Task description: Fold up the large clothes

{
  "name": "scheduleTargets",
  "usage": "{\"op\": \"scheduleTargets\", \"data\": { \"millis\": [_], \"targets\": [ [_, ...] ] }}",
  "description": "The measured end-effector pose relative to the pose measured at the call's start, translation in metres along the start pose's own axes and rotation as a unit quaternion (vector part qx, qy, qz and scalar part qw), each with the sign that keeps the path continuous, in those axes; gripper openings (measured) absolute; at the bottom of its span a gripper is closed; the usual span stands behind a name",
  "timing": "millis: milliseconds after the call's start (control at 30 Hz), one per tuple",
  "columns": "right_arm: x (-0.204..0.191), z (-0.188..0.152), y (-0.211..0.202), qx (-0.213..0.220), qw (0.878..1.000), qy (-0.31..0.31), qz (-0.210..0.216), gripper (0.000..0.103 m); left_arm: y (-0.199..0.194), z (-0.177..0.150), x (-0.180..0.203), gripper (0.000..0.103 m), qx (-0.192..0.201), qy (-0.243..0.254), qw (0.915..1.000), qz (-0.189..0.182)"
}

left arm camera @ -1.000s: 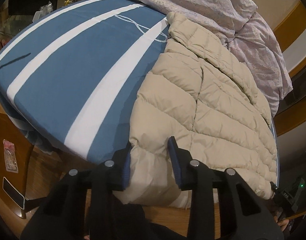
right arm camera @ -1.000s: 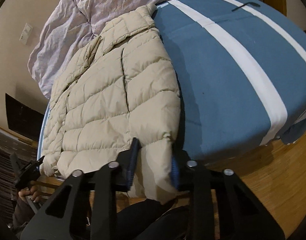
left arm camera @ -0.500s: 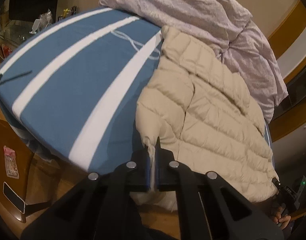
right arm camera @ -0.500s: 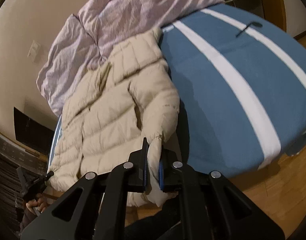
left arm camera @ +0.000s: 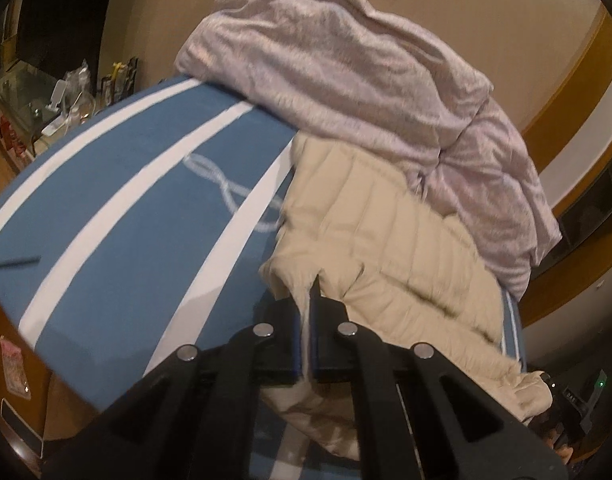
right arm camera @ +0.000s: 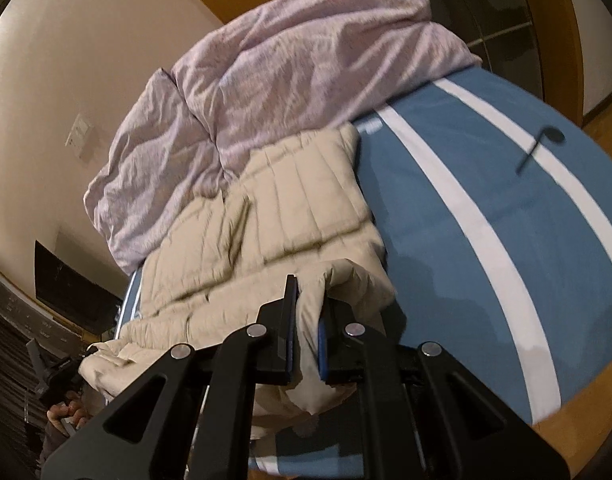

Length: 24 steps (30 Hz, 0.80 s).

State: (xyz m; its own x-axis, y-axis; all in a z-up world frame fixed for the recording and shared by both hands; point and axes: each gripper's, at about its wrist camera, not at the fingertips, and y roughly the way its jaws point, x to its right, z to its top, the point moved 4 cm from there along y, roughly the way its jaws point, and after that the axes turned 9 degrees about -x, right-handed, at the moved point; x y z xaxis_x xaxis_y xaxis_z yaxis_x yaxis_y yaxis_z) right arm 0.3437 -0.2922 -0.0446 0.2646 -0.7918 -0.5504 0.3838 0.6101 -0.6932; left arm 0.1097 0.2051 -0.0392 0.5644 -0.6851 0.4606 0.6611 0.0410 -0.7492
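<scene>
The coat (left arm camera: pixel 389 240) lies on the bed (left arm camera: pixel 126 220), its near edge pinched by the left hand-held gripper (left arm camera: pixel 304 312) and the right hand-held gripper (right arm camera: pixel 306 316). Blue striped sheet lies bare beside it. A lilac quilt (right arm camera: pixel 290 80) is heaped behind, by the wall.

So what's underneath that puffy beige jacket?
The beige jacket lies on a blue bedcover with white stripes, which shows around it. Its far end touches a crumpled lilac duvet. Whatever sits directly beneath the jacket is covered, so I cannot tell.
</scene>
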Motion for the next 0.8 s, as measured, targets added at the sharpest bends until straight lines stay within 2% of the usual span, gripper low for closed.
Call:
{"op": "scheduleTargets", "data": {
  "millis": [467,800],
  "targets": [
    [-0.027,0.087,0.029,0.045,0.999,-0.004,-0.009,0.008,0.042,0.102,0.039,0.003,0.024,0.026,0.9992,-0.019],
    [-0.036,0.138,0.073,0.048,0.998,0.003,-0.044,0.008,0.096,0.157,0.054,0.003,0.009,0.038,0.9992,-0.012]
  ]
}}
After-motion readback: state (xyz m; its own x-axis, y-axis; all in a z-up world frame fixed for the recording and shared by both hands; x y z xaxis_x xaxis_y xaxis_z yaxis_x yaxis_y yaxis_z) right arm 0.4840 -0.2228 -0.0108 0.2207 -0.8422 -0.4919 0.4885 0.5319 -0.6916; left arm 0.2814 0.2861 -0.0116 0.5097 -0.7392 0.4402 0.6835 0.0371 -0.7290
